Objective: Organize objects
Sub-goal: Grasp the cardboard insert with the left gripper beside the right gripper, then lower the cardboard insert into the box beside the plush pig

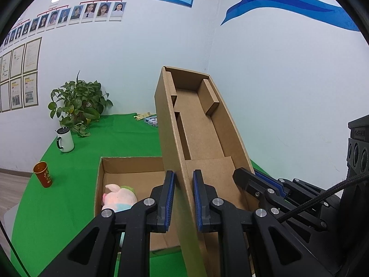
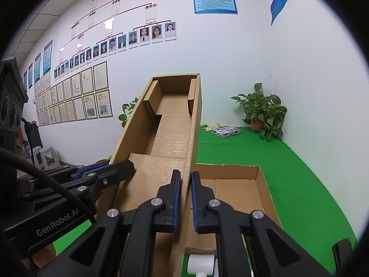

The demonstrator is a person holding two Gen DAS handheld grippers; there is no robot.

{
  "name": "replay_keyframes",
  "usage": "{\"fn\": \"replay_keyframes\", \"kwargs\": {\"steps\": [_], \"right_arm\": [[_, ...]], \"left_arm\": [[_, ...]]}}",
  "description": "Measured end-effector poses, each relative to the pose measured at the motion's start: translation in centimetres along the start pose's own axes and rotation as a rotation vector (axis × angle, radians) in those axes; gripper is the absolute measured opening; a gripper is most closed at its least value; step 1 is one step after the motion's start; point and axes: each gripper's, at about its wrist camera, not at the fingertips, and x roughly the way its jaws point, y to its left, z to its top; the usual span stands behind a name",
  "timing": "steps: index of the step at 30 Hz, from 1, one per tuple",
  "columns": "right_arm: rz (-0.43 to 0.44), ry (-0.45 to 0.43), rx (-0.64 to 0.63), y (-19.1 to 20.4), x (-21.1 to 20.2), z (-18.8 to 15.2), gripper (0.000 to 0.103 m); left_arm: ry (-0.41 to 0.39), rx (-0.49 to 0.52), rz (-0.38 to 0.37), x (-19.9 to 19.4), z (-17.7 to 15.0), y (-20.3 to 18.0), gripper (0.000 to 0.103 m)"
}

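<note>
A long brown cardboard lid (image 1: 203,124) hangs tilted in the air, inner side up, over an open cardboard box (image 1: 129,161) on the green cloth. My left gripper (image 1: 183,198) is shut on the lid's left wall. My right gripper (image 2: 185,198) is shut on the lid's (image 2: 170,127) right wall. Each gripper also shows in the other's view: the right gripper (image 1: 260,184) at right, the left gripper (image 2: 103,173) at left. A pink plush pig (image 1: 117,197) lies in the box's left corner. The right wrist view shows the box's (image 2: 230,166) bare right part.
A white mug (image 1: 65,139), an orange cup (image 1: 42,174) and a potted plant (image 1: 78,106) stand at the cloth's left edge. Small packets (image 2: 226,131) lie near the far wall beside another plant (image 2: 265,113). A white object (image 2: 200,265) sits under the right gripper. White walls close the corner.
</note>
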Motion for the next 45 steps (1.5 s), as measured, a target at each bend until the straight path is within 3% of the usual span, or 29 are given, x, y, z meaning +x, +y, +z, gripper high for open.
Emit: {"fn": "replay_keyframes", "kwargs": {"steps": [12,21,34,38,40,45], "right_arm": [[0.034,0.073,0.043,-2.3,6.5,-0.4,0.008],[0.044,0.162,0.075,-3.6,11.7,-1.7,0.008],[0.087,0.374,0.166,-5.0,20.4,-8.4,0.008],[0.088,0.424,0.191,-5.2,21.9,-9.5,0.009],[0.089,0.435,0.187,-5.2,22.2,-9.3,0.009],[0.093,0.559,0.197,-4.9,23.3,-10.1,0.008]], "left_arm": [[0.094,-0.009,0.038,10.7,0.2,3.3,0.012],[0.195,-0.021,0.055,19.2,-2.2,6.2,0.012],[0.454,-0.061,0.148,33.0,-11.6,11.7,0.011],[0.483,-0.114,0.145,34.7,-14.0,12.6,0.01],[0.47,-0.094,0.163,34.8,-14.3,12.4,0.011],[0.462,-0.107,0.135,33.5,-14.2,12.6,0.011]]}}
